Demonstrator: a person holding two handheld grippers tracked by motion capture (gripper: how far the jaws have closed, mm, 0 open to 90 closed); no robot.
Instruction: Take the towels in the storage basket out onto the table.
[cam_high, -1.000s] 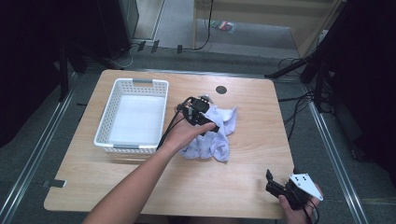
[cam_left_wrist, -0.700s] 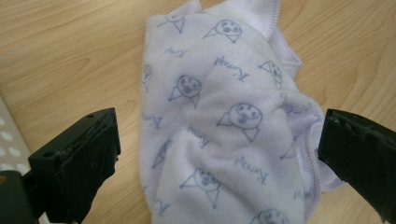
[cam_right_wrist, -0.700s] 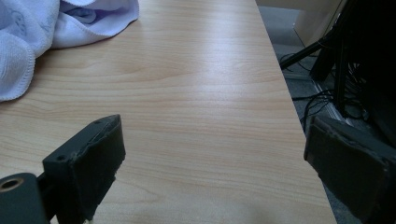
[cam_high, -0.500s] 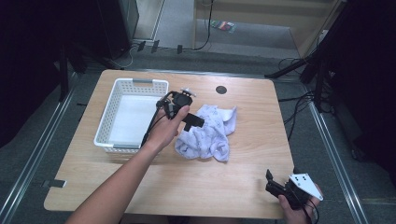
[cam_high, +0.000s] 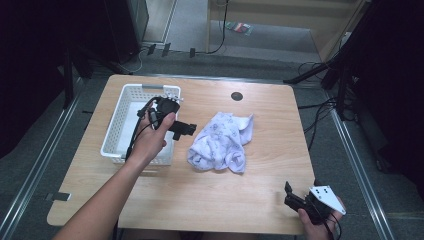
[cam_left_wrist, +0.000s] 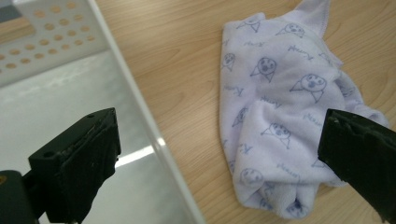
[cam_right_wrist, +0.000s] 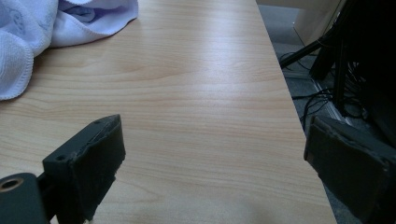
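The right gripper (cam_high: 295, 200) rests wide open at the table's near edge. Farther off, the left gripper (cam_high: 186, 129), jaws spread, hovers over the basket (cam_high: 116, 134) rim; it should descend onto the crumpled printed cloth (cam_high: 222, 141) beside it, pinching a raised fold.

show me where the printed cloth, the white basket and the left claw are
printed cloth (cam_high: 220, 142), high view, on the middle of the crumpled cloth.
white basket (cam_high: 114, 127), high view, on its perforated left wall.
left claw (cam_high: 186, 129), high view, between its fingertips, near the basket's right rim.
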